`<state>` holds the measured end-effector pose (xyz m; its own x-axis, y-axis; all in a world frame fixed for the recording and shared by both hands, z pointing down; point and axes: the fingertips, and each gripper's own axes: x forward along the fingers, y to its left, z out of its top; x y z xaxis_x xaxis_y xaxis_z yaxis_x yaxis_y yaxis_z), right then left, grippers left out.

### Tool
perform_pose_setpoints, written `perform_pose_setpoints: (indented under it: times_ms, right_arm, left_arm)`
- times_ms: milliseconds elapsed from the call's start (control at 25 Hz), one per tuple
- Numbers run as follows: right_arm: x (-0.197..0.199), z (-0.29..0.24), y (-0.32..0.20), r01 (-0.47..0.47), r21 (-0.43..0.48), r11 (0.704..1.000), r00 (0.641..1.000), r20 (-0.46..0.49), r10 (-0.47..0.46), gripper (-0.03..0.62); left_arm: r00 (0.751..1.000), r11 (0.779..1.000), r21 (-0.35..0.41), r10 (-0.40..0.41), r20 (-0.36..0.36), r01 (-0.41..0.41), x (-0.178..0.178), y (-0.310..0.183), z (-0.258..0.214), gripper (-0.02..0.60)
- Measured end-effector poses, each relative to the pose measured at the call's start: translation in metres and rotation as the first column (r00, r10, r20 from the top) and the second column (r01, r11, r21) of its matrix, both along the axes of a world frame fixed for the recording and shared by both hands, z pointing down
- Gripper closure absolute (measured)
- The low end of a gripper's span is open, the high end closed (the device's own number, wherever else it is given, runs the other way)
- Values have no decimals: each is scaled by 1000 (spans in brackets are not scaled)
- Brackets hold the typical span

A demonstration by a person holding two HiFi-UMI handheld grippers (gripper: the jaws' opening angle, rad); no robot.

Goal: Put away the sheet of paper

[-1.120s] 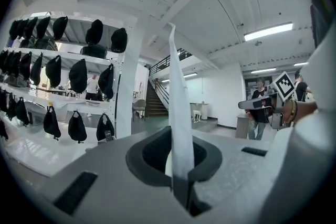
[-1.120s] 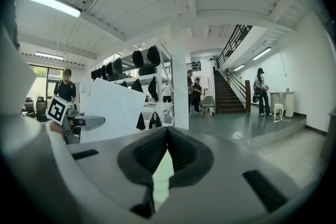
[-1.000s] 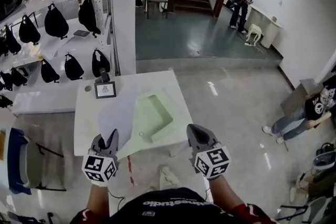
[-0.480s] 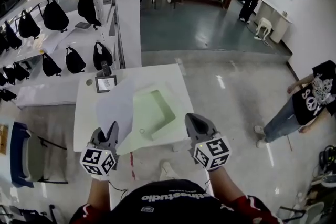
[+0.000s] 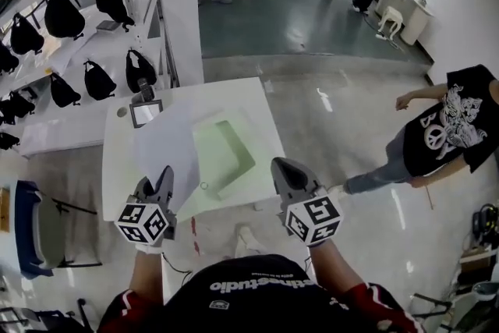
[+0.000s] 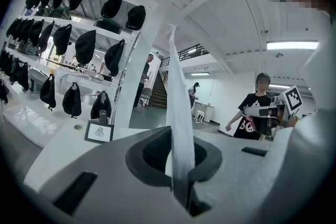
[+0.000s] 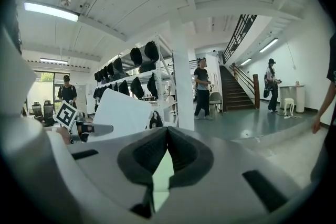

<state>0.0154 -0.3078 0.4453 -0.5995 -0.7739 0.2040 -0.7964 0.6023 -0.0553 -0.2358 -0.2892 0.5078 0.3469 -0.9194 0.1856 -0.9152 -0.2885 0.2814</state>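
Observation:
A white sheet of paper [image 5: 166, 148] stands up from my left gripper [image 5: 163, 175], which is shut on its near edge. In the left gripper view the sheet [image 6: 177, 113] runs edge-on, upward out of the closed jaws. Under and beyond it a pale green open folder [image 5: 224, 152] lies flat on the white table [image 5: 253, 101]. My right gripper [image 5: 281, 167] hovers over the table's near right corner, shut and holding nothing. From the right gripper view the sheet [image 7: 123, 110] and the left gripper [image 7: 84, 128] show to the left, with the green folder [image 7: 161, 168] below the jaws.
A small framed picture [image 5: 146, 112] stands at the table's far left. White shelves with hanging black bags [image 5: 109, 8] are at the left. A person in a black T-shirt [image 5: 437, 129] walks on the floor at the right. A blue chair [image 5: 27, 226] stands at the near left.
The person at the right has walked nearer to the table. My left gripper still holds the sheet, and both grippers stay about where they were over the table's near edge.

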Motion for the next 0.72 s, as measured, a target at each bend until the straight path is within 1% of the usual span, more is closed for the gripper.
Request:
perform_pose_setpoints:
  times_ms: [120, 200, 280, 440, 720]
  right_arm:
    - [0, 5, -3, 6, -10, 1000, 1000, -1, -6, 591]
    - [0, 9, -5, 11, -18, 1000, 1000, 1, -11, 591]
    - [0, 12, -8, 15, -25, 1000, 1000, 2, -15, 591]
    - [-2, 17, -13, 29, -33, 999, 1000, 6, -29, 591]
    - [-13, 26, -20, 68, -50, 996, 998, 14, -67, 590]
  left_arm:
    - [1000, 1000, -31, 0, -18, 0, 3, -8, 11, 575]
    - [999, 998, -57, -5, -52, 2, 5, -12, 21, 575]
    - [995, 996, -86, -14, -103, 6, 5, -16, 31, 575]
    - [979, 991, -133, -31, -202, 4, 7, -25, 49, 575]
    - [943, 977, -212, -84, -321, 15, 5, -37, 82, 575]
